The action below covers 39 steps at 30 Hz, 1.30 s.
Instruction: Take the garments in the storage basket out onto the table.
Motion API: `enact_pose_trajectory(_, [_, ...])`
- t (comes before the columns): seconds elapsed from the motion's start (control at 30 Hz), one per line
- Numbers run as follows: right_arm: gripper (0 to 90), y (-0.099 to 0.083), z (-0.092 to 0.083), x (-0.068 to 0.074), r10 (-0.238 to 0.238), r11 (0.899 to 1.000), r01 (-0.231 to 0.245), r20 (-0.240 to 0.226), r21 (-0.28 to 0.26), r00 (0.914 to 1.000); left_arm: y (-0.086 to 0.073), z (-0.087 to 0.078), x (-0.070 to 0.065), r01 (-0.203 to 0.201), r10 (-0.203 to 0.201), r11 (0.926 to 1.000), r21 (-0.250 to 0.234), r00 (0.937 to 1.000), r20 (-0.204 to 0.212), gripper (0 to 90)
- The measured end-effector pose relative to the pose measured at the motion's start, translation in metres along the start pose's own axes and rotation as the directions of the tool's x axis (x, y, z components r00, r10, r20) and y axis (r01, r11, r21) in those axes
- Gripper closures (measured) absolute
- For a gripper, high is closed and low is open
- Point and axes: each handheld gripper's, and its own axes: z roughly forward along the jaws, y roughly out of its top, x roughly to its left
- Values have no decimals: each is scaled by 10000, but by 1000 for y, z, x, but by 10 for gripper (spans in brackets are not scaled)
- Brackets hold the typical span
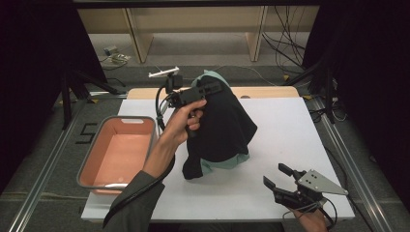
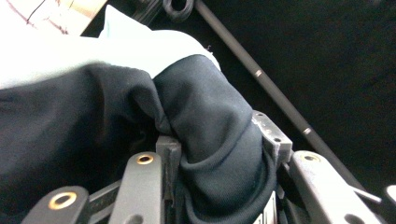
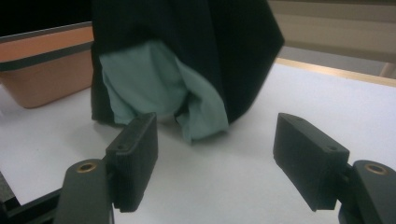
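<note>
While your left gripper (image 1: 205,92) pinches the black garment (image 1: 225,125) with its pale green lining, hung just right of the pink bin (image 1: 118,152), your right gripper (image 1: 280,176) waits spread nearby, so next likely carry it over that bin.

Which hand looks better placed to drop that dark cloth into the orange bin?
Probably left: its claw is shut on the cloth, right beside the bin. The right claw sits open and empty.
</note>
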Motion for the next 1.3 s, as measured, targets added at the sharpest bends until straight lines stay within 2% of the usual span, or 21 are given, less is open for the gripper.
enact_pose_trajectory(0.17, [314,0,0,0,1,10000,-1,2,2,10000,-11,7,17,347,-344,9993,134,9992,-213,607])
enact_pose_trajectory(0.4, [314,0,0,0,-7,10000,7,-4,13,10000,-19,11,30,504,-490,9984,243,9974,-519,594])
enact_pose_trajectory(0.53, [314,0,0,0,22,10000,-22,0,51,10000,-26,13,39,581,-538,9972,475,9947,-871,586])
enact_pose_trajectory(0.63, [315,0,0,0,10,10000,-10,3,57,10000,-30,15,46,766,-714,9959,473,9922,-1024,583])
enact_pose_trajectory(0.83, [315,0,0,0,74,9999,-74,10,75,10000,-37,18,56,856,-777,9945,596,9891,-1250,574])
enact_pose_trajectory(1.03, [315,0,0,0,62,10000,-62,7,64,10000,-43,18,59,620,-494,9952,752,9859,-1600,559])
enact_pose_trajectory(1.1, [315,0,0,1,60,10000,-60,7,75,10000,-48,17,62,325,-127,9942,1024,9821,-1877,539])
enact_pose_trajectory(1.13, [316,0,0,1,54,9999,-54,16,84,10000,-48,17,62,325,-127,9942,1024,9821,-1877,532])
enact_pose_trajectory(1.17, [316,0,0,1,60,9999,-60,11,91,10000,-51,17,65,153,109,9918,1270,9792,-2027,525])
enact_pose_trajectory(1.3, [316,0,0,1,49,9999,-49,8,97,10000,-57,15,72,178,130,9910,1330,9739,-2268,498])
